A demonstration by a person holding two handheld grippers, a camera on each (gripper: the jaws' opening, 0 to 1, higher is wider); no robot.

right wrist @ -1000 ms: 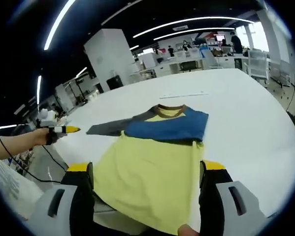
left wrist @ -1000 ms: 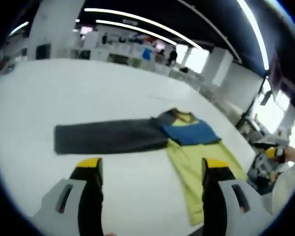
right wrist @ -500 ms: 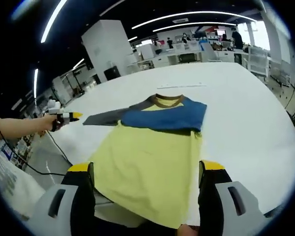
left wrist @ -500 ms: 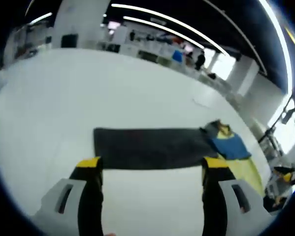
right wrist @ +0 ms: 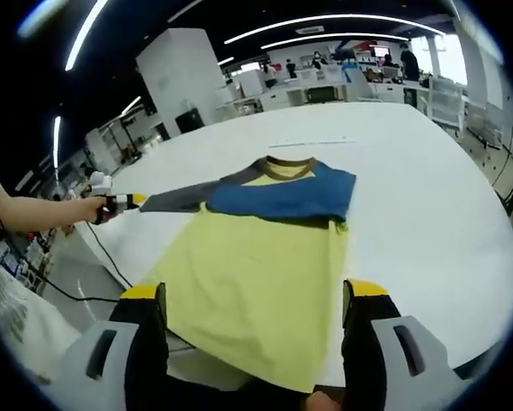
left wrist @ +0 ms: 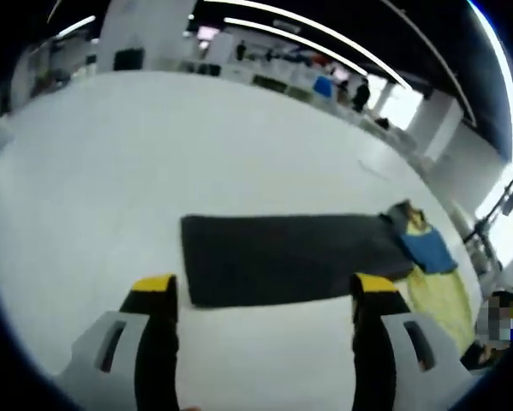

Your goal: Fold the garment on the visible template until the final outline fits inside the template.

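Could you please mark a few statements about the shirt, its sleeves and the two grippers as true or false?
1. The grey sleeve lies stretched out flat on the white table. True.
2. The left gripper is clamped on the sleeve. False: its jaws stand open and hold nothing.
3. The shirt has a yellow body and a blue band across the chest. True.
4. The shirt is already folded into a small square. False: its body lies spread out flat.
5. The right gripper is open. True.

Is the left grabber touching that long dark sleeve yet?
Apart. In the left gripper view, the left gripper is open with white table showing between its yellow-tipped jaws and the dark sleeve.
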